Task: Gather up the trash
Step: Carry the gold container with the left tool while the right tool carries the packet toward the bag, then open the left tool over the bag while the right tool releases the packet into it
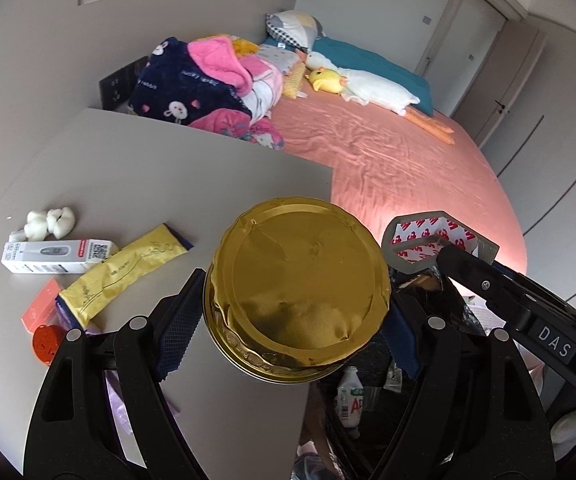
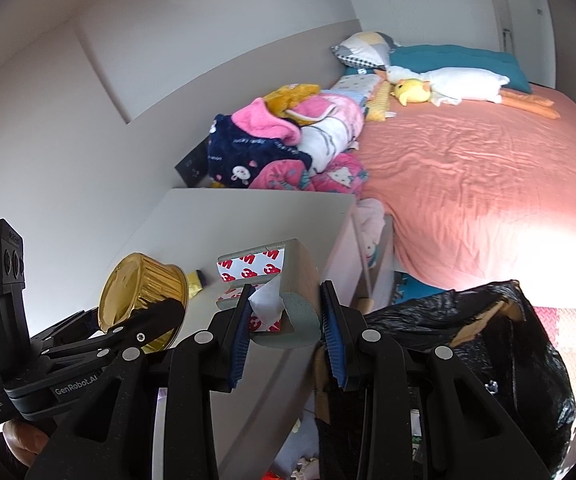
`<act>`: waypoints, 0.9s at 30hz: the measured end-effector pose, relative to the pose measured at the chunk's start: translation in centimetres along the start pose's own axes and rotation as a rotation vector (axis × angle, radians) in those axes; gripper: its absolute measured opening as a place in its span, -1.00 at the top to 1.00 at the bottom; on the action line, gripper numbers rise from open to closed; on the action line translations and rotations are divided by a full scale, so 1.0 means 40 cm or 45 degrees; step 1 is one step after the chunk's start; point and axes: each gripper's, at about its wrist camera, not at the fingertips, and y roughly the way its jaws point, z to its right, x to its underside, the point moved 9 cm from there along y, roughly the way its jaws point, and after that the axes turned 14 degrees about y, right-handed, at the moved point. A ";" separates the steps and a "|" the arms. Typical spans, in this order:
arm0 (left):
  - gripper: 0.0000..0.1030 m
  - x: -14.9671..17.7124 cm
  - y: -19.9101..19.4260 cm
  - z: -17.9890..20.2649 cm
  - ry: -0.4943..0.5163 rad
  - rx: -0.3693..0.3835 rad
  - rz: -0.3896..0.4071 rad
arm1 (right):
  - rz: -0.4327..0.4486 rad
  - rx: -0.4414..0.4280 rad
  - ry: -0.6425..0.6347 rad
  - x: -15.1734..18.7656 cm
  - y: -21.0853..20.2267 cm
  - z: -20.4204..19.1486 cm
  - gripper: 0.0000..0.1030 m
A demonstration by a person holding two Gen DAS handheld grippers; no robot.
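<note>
Beside a pink-sheeted bed [image 1: 387, 160], the left gripper [image 1: 291, 300] clamps a round gold foil cup [image 1: 299, 280]; at three o'clock the right gripper [image 2: 284, 320] pinches a grey foam corner guard [image 2: 299, 280] (red-printed backing).

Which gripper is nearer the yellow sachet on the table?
Left. The left gripper, clamped on the gold foil cup, is just right of the yellow sachet. The right gripper, holding the foam corner guard, is farther right, near the trash bag.

"DAS" and "GenRobot.AI" on gripper [image 1: 551, 344] bodies
</note>
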 end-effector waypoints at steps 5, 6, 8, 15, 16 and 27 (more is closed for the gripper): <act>-0.51 -0.020 0.011 0.040 0.038 0.026 0.001 | 0.034 0.026 0.038 -0.019 -0.024 0.043 0.32; -0.51 -0.024 0.013 0.050 0.046 0.032 0.001 | 0.039 0.031 0.045 -0.022 -0.029 0.052 0.32; -0.51 -0.033 0.020 0.067 0.066 0.047 0.002 | 0.053 0.042 0.062 -0.028 -0.041 0.072 0.32; -0.51 -0.061 0.044 0.153 0.139 0.116 -0.001 | 0.110 0.089 0.117 -0.050 -0.090 0.147 0.32; -0.51 -0.063 0.048 0.165 0.149 0.125 -0.003 | 0.119 0.097 0.128 -0.054 -0.098 0.160 0.32; -0.51 -0.084 0.077 0.294 0.264 0.220 -0.020 | 0.182 0.166 0.213 -0.072 -0.161 0.268 0.32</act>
